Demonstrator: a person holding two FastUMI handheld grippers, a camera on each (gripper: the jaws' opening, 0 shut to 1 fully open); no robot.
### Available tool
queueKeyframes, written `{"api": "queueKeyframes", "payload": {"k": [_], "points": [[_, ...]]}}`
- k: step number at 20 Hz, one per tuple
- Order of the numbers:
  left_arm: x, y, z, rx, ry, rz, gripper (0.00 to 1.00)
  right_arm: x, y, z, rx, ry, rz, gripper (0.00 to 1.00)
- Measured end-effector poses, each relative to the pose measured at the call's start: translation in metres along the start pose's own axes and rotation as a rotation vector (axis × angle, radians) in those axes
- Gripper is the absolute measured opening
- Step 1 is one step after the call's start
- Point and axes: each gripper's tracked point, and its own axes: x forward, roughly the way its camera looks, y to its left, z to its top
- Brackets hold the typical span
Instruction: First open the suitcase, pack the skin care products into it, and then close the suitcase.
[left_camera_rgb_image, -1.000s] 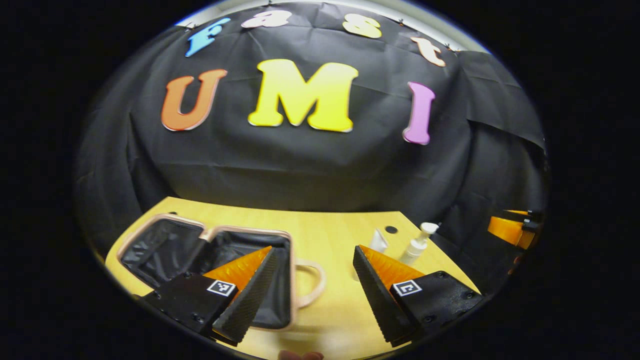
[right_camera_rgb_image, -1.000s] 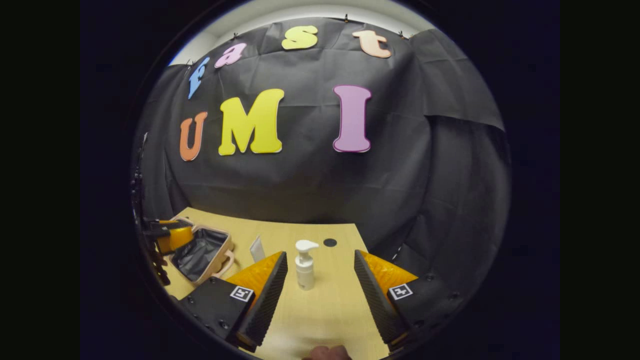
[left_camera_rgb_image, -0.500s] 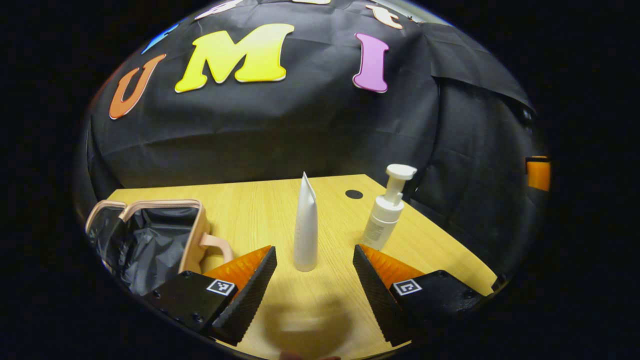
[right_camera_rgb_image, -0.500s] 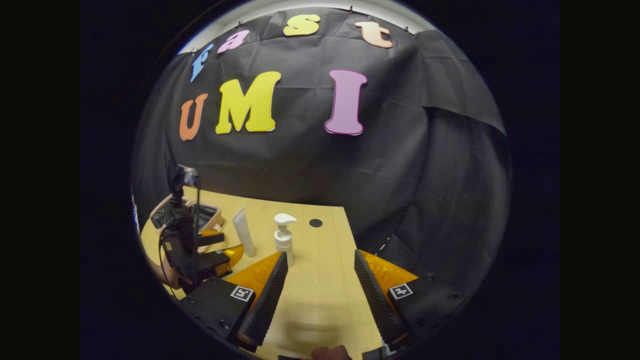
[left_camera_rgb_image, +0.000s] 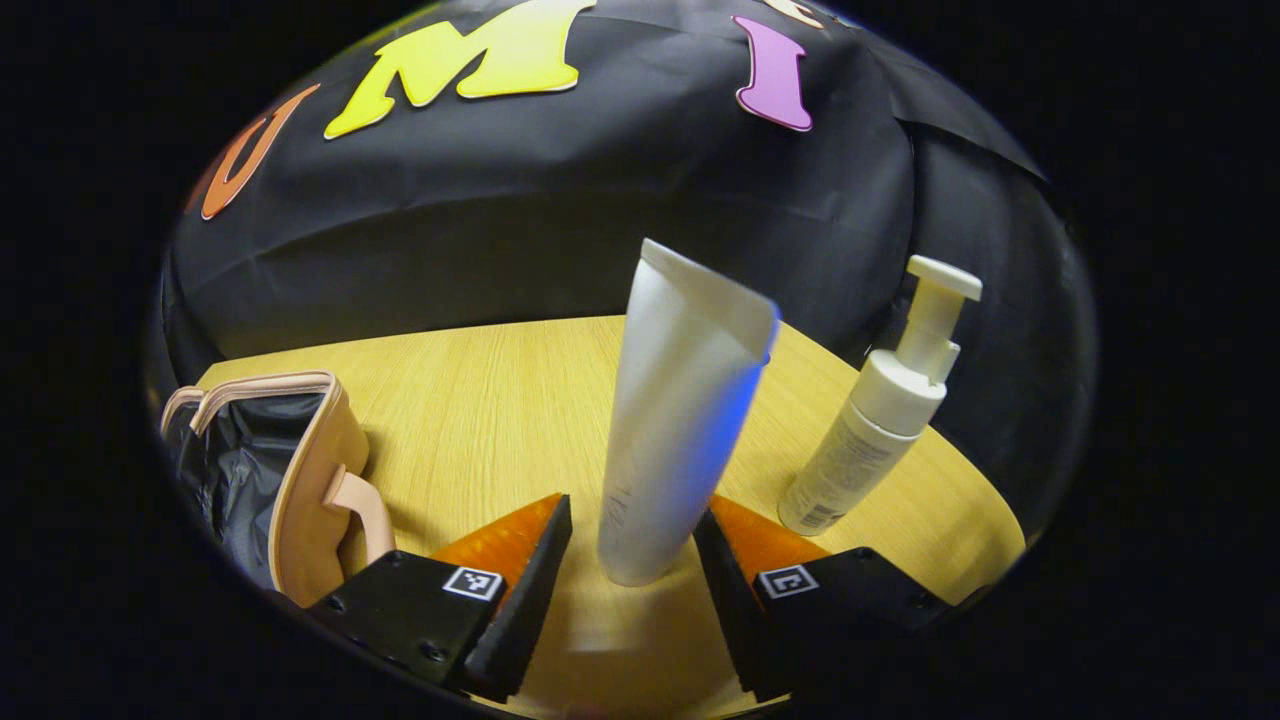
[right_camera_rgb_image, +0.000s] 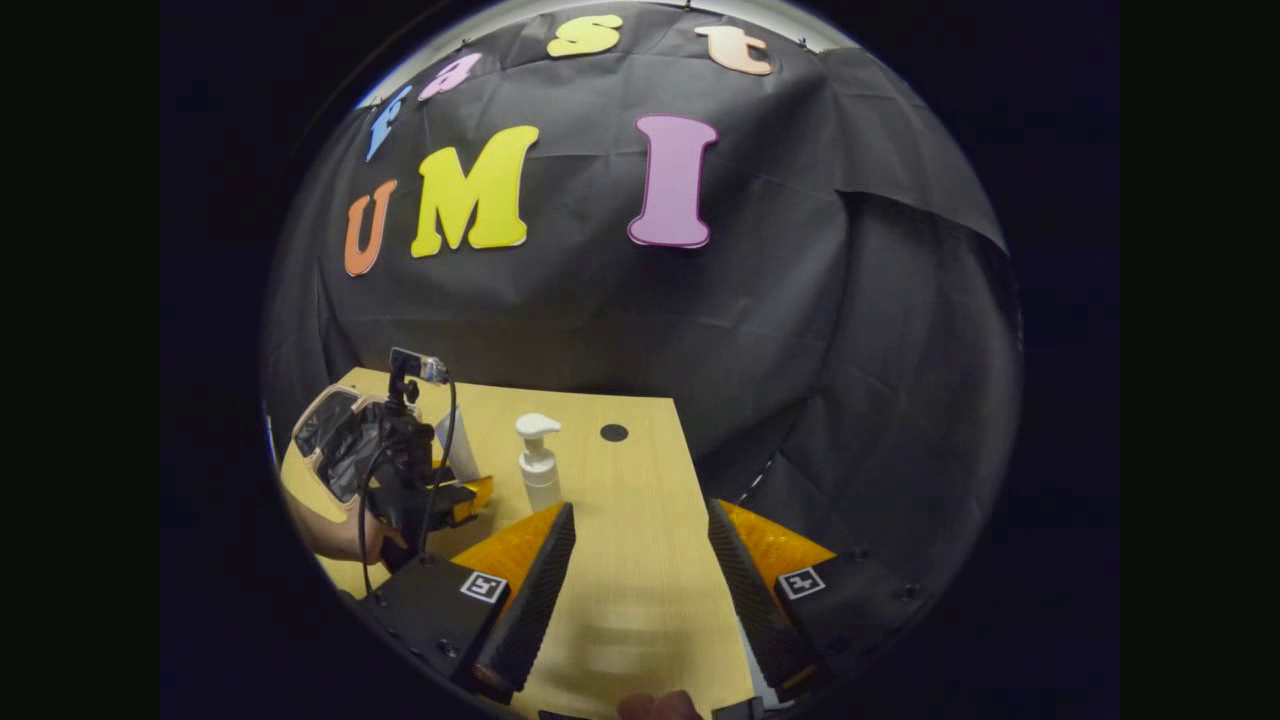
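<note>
A white tube (left_camera_rgb_image: 680, 400) stands upright on its cap on the wooden table, between the fingers of my left gripper (left_camera_rgb_image: 630, 510). That gripper is open; the right finger (left_camera_rgb_image: 725, 570) is at the tube's side and a small gap remains at the left finger (left_camera_rgb_image: 525, 580). A white pump bottle (left_camera_rgb_image: 870, 430) stands just right of the tube. The pink suitcase (left_camera_rgb_image: 310, 470) lies open at the left, showing its black lining. In the right gripper view my right gripper (right_camera_rgb_image: 640, 507) hangs open over bare table, with the pump bottle (right_camera_rgb_image: 538, 465) ahead to its left. The left gripper (right_camera_rgb_image: 420, 490) there partly hides the tube (right_camera_rgb_image: 458, 450).
A hand (right_camera_rgb_image: 340, 535) holds the left gripper near the suitcase (right_camera_rgb_image: 330, 440). A small black round hole (right_camera_rgb_image: 614, 432) marks the table (right_camera_rgb_image: 620, 600) behind the pump bottle. The table's right edge runs close beside my right gripper.
My left gripper swung away from the suitcase and moved up to the tube, which now stands between its fingers. The right gripper drifted back and right, away from the pump bottle.
</note>
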Motion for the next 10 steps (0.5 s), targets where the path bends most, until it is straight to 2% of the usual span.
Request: {"api": "queueKeyframes", "payload": {"k": [3, 4, 5, 9, 10], "points": [[0.003, -0.005, -0.004, 0.001, 0.017, -0.030, 0.62, 0.011, 0.005, -0.003, 0.000, 0.013, 0.011, 0.80], [0.001, -0.002, -0.004, 0.009, 0.021, -0.024, 0.53, 0.014, 0.008, -0.006, -0.007, 0.019, 0.017, 0.80], [0.001, -0.001, -0.004, 0.005, 0.026, -0.028, 0.50, 0.018, 0.011, -0.008, -0.014, 0.022, 0.024, 0.80], [-0.038, -0.001, 0.003, -0.052, 0.037, -0.061, 0.47, 0.042, 0.032, -0.019, 0.003, 0.016, 0.060, 0.80], [-0.056, 0.001, 0.008, -0.063, 0.038, -0.060, 0.54, 0.053, 0.043, -0.024, 0.021, 0.018, 0.075, 0.78]]}}
